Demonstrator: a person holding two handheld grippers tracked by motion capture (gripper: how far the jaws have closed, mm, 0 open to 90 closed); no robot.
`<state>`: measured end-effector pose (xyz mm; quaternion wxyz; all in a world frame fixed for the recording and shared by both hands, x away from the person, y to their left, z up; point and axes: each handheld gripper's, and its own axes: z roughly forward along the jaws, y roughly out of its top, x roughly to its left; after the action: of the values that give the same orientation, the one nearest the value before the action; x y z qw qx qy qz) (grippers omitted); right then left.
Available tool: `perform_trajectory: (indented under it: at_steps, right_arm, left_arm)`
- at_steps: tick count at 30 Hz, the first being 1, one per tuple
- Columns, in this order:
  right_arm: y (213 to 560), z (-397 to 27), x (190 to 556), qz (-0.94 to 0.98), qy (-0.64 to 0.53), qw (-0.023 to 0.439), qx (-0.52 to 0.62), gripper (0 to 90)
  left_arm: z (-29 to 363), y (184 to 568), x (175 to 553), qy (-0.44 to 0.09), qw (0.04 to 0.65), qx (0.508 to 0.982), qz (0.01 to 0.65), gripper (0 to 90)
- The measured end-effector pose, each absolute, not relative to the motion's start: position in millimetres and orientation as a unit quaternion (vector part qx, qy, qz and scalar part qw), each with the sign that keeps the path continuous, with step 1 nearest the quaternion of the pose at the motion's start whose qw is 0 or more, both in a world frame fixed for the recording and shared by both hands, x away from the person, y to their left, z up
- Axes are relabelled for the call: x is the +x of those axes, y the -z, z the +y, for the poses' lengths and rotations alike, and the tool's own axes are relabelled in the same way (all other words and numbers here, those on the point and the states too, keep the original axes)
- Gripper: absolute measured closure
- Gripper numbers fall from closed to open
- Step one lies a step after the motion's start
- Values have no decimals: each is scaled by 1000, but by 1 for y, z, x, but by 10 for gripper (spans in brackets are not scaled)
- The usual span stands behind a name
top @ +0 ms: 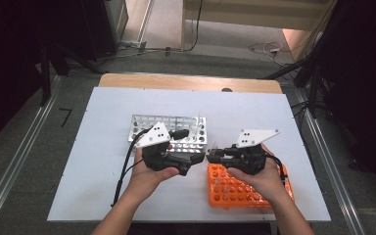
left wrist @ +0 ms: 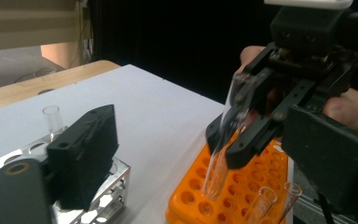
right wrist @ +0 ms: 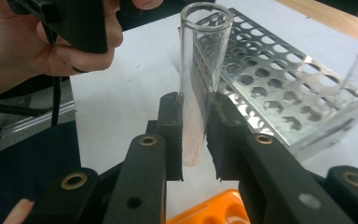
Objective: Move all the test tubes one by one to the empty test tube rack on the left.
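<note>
While orange rack [top: 247, 188] sits below, metal rack [top: 169, 131] stands beside.

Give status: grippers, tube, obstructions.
Right gripper shut on glass tube, lifted above orange rack. Left gripper empty, fingers apart, by metal rack. One tube in metal rack; nothing between.

The right gripper [right wrist: 195, 140] has its two black jaws closed on a clear glass test tube [right wrist: 199, 79], held upright. Beyond it, a metal rack [right wrist: 279, 93] on the white table [right wrist: 121, 102] holds another clear tube [right wrist: 354, 74]. An orange rack [right wrist: 214, 210] peeks below. A hand [right wrist: 37, 42] grips black hardware upper left.
</note>
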<state>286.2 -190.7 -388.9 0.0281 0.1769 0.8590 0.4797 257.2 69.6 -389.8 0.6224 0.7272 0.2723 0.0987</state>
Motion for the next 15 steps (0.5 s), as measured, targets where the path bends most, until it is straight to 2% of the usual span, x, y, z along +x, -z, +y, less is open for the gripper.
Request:
perform_trajectory:
  at_steps: [8, 15]
  right_arm:
    - [393, -174, 282, 866, -473, 24, 162, 744]
    - [393, -170, 279, 868, -471, 25, 155, 745]
  left_arm:
    - [56, 389, 250, -103, 614, 743, 246, 447]
    - [52, 389, 247, -113, 614, 745, 235, 635]
